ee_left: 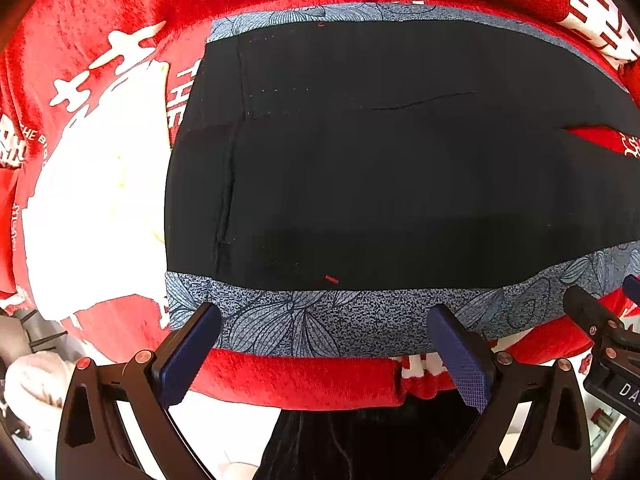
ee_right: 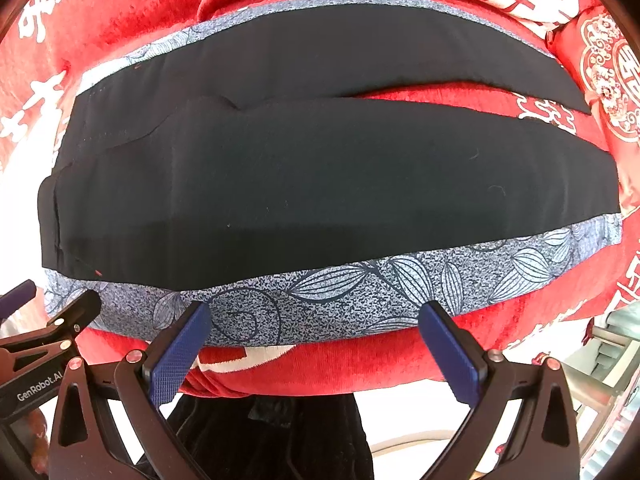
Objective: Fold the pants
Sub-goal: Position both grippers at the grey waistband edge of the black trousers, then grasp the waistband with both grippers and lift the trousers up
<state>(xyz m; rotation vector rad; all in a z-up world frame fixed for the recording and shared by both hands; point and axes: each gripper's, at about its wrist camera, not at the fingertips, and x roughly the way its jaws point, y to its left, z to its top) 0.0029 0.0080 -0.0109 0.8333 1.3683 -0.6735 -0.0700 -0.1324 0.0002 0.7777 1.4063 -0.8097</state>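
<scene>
Pants (ee_left: 380,160) lie flat on the red blanket (ee_left: 120,8), both legs spread side by side, patterned side stripe (ee_right: 360,292) nearest me. I judge the first fold not yet begun. Left gripper (ee_left: 324,320) and right gripper (ee_right: 316,320) hover at that stripe — jaws wide apart, holding nothing. Next: close both on the near edge.

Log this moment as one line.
stage: pre-grasp | pants: flat on red blanket | left hand-held gripper: open at near patterned edge | right hand-held gripper: open, same edge
</scene>
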